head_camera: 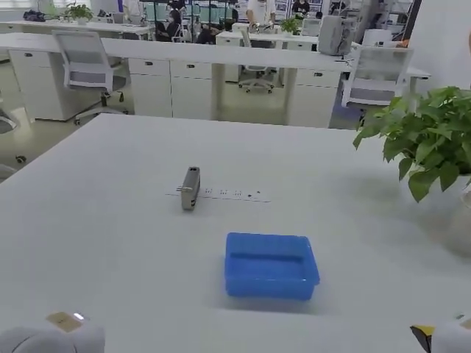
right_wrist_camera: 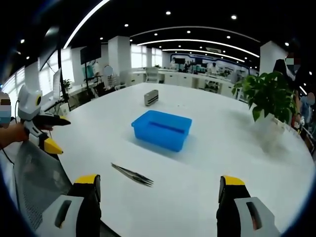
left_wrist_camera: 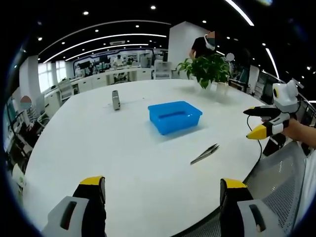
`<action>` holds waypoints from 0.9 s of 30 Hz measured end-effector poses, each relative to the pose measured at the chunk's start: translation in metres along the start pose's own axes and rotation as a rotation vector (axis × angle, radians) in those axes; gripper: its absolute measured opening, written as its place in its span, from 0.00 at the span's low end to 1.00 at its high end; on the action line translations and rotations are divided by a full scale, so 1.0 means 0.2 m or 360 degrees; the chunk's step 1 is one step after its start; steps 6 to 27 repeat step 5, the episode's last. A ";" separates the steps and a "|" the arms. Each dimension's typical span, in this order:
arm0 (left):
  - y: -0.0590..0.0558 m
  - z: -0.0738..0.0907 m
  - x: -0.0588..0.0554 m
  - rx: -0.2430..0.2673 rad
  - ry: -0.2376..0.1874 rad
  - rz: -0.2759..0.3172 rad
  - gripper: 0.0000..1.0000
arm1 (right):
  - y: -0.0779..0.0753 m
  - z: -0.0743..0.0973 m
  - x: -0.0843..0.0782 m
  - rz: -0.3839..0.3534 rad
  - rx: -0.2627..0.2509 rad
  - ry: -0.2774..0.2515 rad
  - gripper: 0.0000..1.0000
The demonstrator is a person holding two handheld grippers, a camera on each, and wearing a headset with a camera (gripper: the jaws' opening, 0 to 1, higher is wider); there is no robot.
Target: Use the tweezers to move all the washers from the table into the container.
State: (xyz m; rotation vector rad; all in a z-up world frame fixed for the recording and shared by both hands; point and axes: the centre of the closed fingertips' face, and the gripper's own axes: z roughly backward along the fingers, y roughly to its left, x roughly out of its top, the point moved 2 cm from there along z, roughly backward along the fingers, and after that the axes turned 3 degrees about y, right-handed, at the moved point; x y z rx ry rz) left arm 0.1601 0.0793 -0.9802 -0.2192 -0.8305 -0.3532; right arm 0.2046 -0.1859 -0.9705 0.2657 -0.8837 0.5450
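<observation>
A blue container (head_camera: 271, 265) stands on the white table (head_camera: 110, 220), empty as far as I can see. Beyond it, several tiny washers (head_camera: 237, 193) lie in a row beside a silver metal block (head_camera: 190, 187). The tweezers (left_wrist_camera: 205, 154) lie flat on the table near its front edge, between the container and me, also seen as tweezers (right_wrist_camera: 132, 175). My left gripper (left_wrist_camera: 162, 187) is open over the table edge with nothing between its jaws. My right gripper (right_wrist_camera: 158, 181) is open too, and holds nothing. Both are well short of the tweezers.
A potted plant (head_camera: 430, 140) stands at the table's right side. A mesh chair (right_wrist_camera: 34, 177) sits at the near table edge. Desks, office chairs and people fill the room behind.
</observation>
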 end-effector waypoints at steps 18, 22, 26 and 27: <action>0.00 0.00 -0.01 0.0000 0.0006 0.0001 0.99 | 0.00 0.00 -0.01 0.0007 -0.0001 0.0009 0.99; 0.00 0.00 -0.01 0.0000 0.0006 0.0001 0.99 | 0.00 0.00 -0.01 0.0007 -0.0001 0.0009 0.99; 0.00 0.00 -0.01 0.0000 0.0006 0.0001 0.99 | 0.00 0.00 -0.01 0.0007 -0.0001 0.0009 0.99; 0.00 0.00 -0.01 0.0000 0.0006 0.0001 0.99 | 0.00 0.00 -0.01 0.0007 -0.0001 0.0009 0.99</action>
